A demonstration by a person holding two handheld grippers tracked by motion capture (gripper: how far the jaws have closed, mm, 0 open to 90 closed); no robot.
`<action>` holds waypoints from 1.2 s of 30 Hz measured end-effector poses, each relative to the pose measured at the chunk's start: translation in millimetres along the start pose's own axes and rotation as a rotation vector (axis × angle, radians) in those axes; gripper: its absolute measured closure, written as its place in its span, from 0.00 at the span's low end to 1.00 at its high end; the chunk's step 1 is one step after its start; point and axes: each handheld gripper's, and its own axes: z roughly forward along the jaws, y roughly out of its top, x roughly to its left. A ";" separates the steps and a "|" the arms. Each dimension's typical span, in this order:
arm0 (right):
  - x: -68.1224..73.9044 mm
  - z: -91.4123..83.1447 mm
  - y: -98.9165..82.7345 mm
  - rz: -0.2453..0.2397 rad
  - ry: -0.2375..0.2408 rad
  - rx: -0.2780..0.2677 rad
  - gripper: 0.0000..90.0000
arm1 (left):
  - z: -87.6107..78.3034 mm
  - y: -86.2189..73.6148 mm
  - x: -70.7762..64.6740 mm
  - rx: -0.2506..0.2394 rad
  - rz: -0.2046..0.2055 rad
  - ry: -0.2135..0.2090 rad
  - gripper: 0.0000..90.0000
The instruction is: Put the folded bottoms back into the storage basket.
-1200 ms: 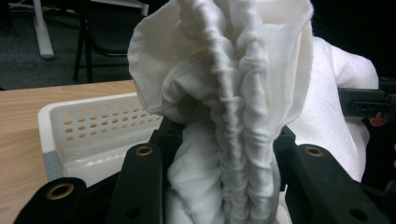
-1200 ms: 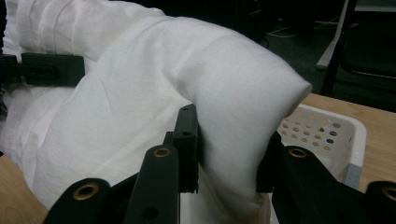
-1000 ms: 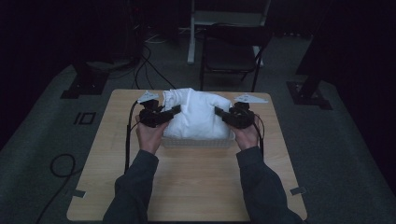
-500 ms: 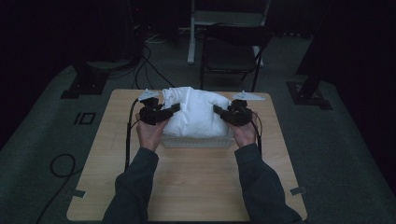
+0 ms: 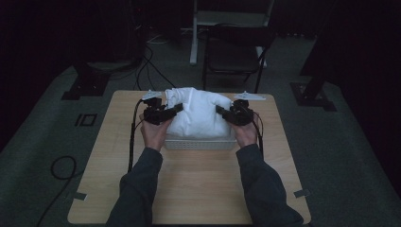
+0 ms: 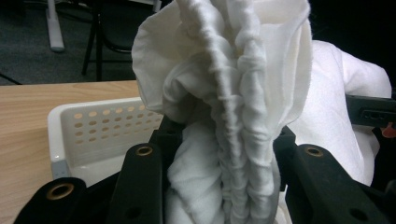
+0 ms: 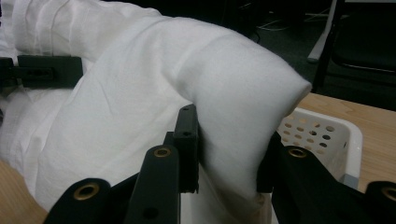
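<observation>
Tools, left (image 6: 219,154) and right (image 7: 229,154), each clamp bunched soft white cloth (image 5: 196,113) over perforated, probably plastic basket (image 5: 201,143).

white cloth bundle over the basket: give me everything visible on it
The white cloth is a soft, matte, woven-looking fabric, bunched into a puffy mound that sits in and rises above the white perforated basket at the far middle of the wooden table. The left gripper is shut on a tightly gathered, ruffled fold at one end; the right gripper is shut on a smooth rounded fold at the other. Creases run across its top.
</observation>
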 end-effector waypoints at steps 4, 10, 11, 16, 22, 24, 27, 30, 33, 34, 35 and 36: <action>-2.8 3.0 0.3 0.006 -0.006 0.002 0.79 | 3.8 1.1 -0.1 0.004 -0.001 0.009 0.67; -6.2 5.7 4.1 0.015 -0.016 0.004 0.79 | 8.5 6.5 -0.9 0.004 0.004 0.022 0.67; -6.3 5.8 5.0 0.016 -0.017 0.005 0.79 | 9.2 7.1 -0.9 0.004 0.004 0.024 0.67; -6.3 8.1 9.1 0.013 -0.027 0.009 0.79 | 11.9 8.7 1.3 0.000 -0.002 0.033 0.67; -6.5 14.3 8.0 0.021 -0.030 0.014 0.79 | 16.1 7.4 6.1 0.008 -0.008 0.048 0.67; -7.0 16.7 7.2 0.020 -0.031 0.016 0.79 | 18.0 6.5 7.3 0.012 -0.006 0.053 0.67; -7.7 19.8 5.8 0.025 -0.032 0.023 0.79 | 20.6 5.4 9.2 0.018 -0.002 0.061 0.67; -8.4 23.1 4.6 0.028 -0.032 0.025 0.79 | 22.8 4.5 10.7 0.020 -0.001 0.069 0.67; -9.2 25.6 3.7 0.029 -0.036 0.030 0.79 | 25.1 3.1 12.1 0.025 0.001 0.072 0.67; -9.5 26.5 3.4 0.028 -0.038 0.032 0.79 | 26.3 2.3 12.3 0.028 0.002 0.074 0.67; -9.9 27.4 2.9 0.028 -0.041 0.034 0.79 | 27.7 1.4 12.4 0.032 0.002 0.078 0.67; -10.3 28.4 2.3 0.029 -0.044 0.037 0.79 | 29.2 0.7 12.5 0.035 0.004 0.082 0.67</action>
